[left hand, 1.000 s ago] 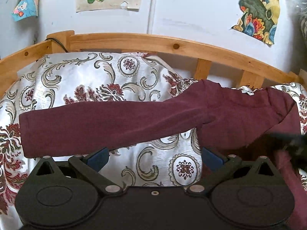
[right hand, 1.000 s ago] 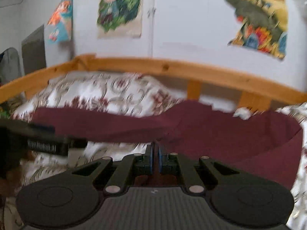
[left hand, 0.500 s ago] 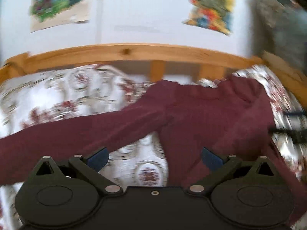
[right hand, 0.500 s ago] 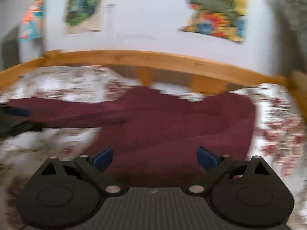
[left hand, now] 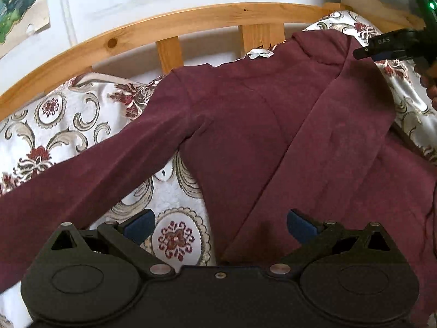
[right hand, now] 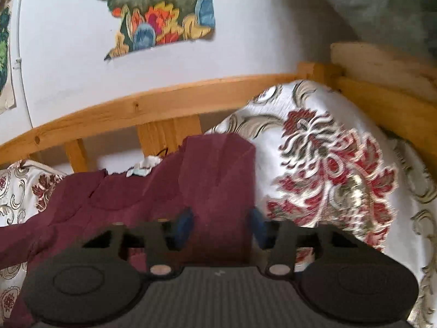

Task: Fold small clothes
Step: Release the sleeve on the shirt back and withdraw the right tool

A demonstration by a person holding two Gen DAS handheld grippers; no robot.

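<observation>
Clearly, from the left wrist view, the maroon sweater (left hand: 245, 125) lies spread on the patterned bedspread (left hand: 54, 114), collar toward the wooden bed rail (left hand: 191, 19) at twelve o'clock, one long sleeve stretched out to nine o'clock and the other side already turned in over the body, probably to narrow the shape for folding; the left gripper (left hand: 220, 224) hangs over the lower hem at six o'clock with its jaws spread wide and nothing pinched, the blue pads (left hand: 139, 222) clear of the cloth, likely lining up to take the hem or the free sleeve, while the right gripper (left hand: 382, 47) shows at two o'clock by the folded shoulder. Turning to the right wrist view, which is blurred, the right gripper (right hand: 222, 227) sits over the folded shoulder edge of the sweater (right hand: 213, 180), its jaws closing with a strip of maroon cloth lying between them; the pads do not seem to press on it yet, so I judge no grip is made, and the bedspread (right hand: 341, 164) fills the three o'clock side
</observation>
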